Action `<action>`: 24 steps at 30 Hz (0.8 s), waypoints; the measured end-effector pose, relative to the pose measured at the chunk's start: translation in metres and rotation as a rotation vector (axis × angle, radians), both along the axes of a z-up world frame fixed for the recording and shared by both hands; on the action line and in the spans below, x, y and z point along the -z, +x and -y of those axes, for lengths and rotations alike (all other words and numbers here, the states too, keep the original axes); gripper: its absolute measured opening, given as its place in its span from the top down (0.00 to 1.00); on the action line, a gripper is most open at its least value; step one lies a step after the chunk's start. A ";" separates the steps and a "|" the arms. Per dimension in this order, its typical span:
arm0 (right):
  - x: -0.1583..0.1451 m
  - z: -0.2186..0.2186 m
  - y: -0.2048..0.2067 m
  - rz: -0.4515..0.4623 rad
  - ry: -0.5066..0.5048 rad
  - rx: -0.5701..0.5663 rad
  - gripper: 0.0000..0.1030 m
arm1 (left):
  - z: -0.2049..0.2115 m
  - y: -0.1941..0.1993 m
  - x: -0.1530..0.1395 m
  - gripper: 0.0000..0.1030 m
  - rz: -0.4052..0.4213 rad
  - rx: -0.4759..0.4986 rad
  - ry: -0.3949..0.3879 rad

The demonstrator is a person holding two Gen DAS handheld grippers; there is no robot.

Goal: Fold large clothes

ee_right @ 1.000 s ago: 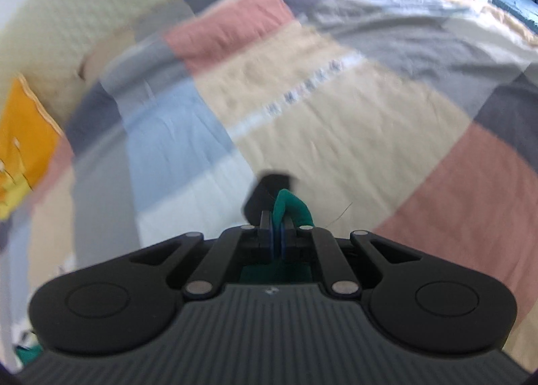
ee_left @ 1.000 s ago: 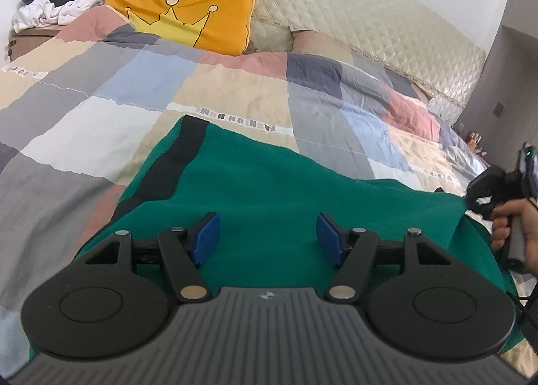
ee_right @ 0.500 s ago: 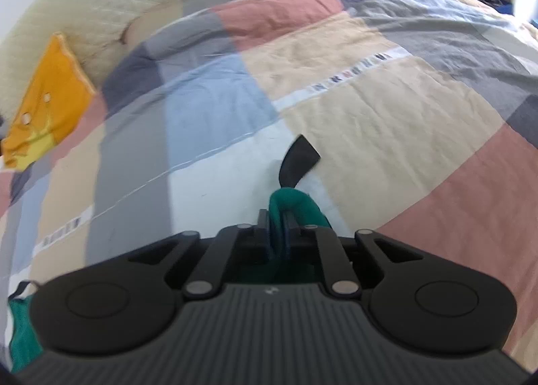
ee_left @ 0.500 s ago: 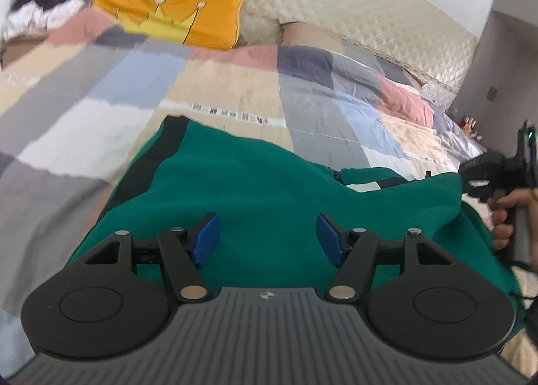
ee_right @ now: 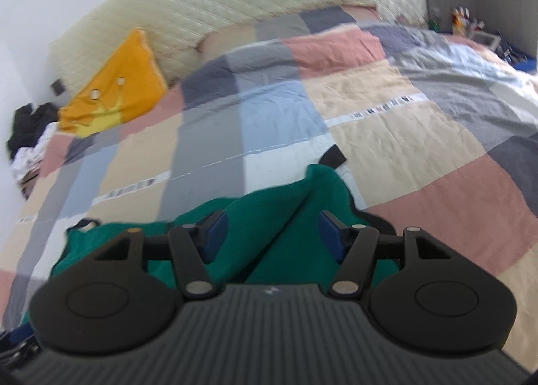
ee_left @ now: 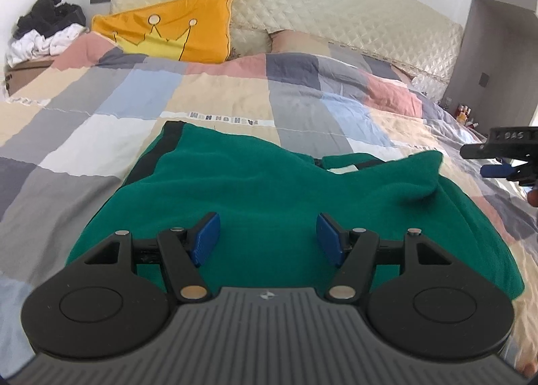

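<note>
**Green garment spread on the patchwork bed, both jaws apart**

Patchwork bedding [ee_left: 208, 89] in grey, beige, pink and pale blue fills both views, backed by a cream quilted headboard [ee_left: 336, 5]. An orange crown cushion [ee_left: 168, 32] leans against it at the upper left of the left wrist frame, with a heap of dark and white laundry [ee_left: 43, 29] at the far left edge.

A green garment [ee_left: 269, 190] lies on the bed in the lower middle of the left wrist frame, a black stripe [ee_left: 158, 153] running along its left edge and a raised fold bunched toward the right. The left gripper [ee_left: 268, 237] hovers over the cloth with its blue jaws spread wide, holding nothing.

At the right edge of that frame the right gripper [ee_left: 504, 156] appears beside the garment's raised fold. From its own view, somewhat blurred, the right gripper [ee_right: 273, 233] has its jaws spread, with a ridge of green cloth [ee_right: 302, 203] rising between them; whether the pads touch it cannot be told. A black strap end [ee_right: 333, 158] pokes out beyond the ridge.
</note>
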State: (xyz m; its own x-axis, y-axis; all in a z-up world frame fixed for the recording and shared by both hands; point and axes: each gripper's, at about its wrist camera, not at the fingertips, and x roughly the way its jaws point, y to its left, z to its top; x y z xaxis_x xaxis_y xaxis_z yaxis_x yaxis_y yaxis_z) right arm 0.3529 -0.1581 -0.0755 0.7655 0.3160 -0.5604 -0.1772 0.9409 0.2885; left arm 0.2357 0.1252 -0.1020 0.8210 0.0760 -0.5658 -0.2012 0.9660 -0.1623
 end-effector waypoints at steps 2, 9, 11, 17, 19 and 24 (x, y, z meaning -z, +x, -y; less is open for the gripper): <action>-0.008 0.000 -0.025 0.027 0.016 -0.015 0.40 | 0.006 -0.014 -0.005 0.33 0.014 0.007 0.003; -0.027 0.003 -0.118 0.136 0.062 -0.074 0.40 | 0.028 -0.057 -0.023 0.33 0.080 0.057 0.023; -0.025 0.005 -0.139 0.159 0.073 -0.084 0.40 | 0.032 -0.068 -0.028 0.33 0.094 0.063 0.021; -0.001 0.017 -0.187 0.158 0.132 -0.104 0.39 | 0.046 -0.098 -0.036 0.33 0.111 0.086 -0.005; 0.005 0.015 -0.195 0.139 0.126 -0.117 0.39 | 0.052 -0.107 -0.036 0.33 0.112 0.102 0.003; 0.008 0.009 -0.215 0.166 0.102 -0.148 0.39 | 0.068 -0.122 -0.040 0.33 0.131 0.139 0.044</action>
